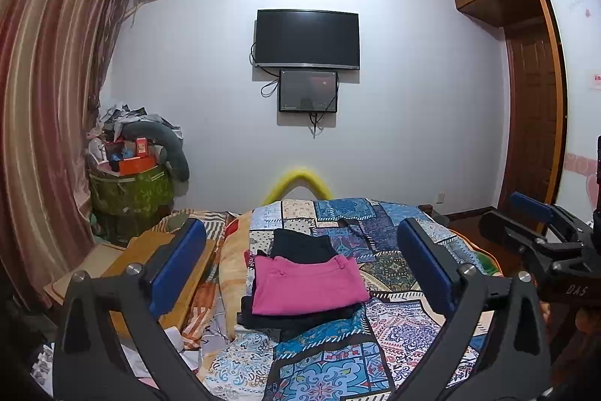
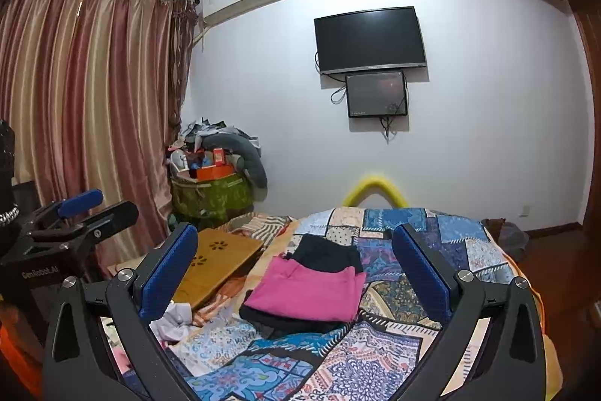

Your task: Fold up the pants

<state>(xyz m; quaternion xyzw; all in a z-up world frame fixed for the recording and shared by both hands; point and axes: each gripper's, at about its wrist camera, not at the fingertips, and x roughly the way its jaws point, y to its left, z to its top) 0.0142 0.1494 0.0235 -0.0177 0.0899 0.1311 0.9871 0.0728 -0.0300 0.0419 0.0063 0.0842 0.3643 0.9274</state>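
Note:
Folded pink pants (image 1: 306, 284) (image 2: 306, 290) lie flat on top of a dark folded garment (image 1: 304, 245) (image 2: 325, 252), all on a patchwork bed cover (image 1: 390, 329) (image 2: 375, 356). My left gripper (image 1: 300, 262) is open wide, its blue pads well apart with nothing between them, held back from the stack. My right gripper (image 2: 296, 265) is likewise open and empty, a little short of the stack. The right gripper (image 1: 541, 232) shows at the right edge of the left wrist view. At the left edge of the right wrist view is the left gripper (image 2: 75, 213).
A wooden lap tray (image 1: 165, 273) (image 2: 218, 262) lies left of the stack, with crumpled pale cloth (image 2: 174, 320) near it. A green bin (image 1: 131, 190) heaped with items stands by the curtain (image 1: 49, 100). A yellow foam arc (image 1: 298, 183) marks the bed's far end. A wardrobe (image 1: 526, 62) is at the right.

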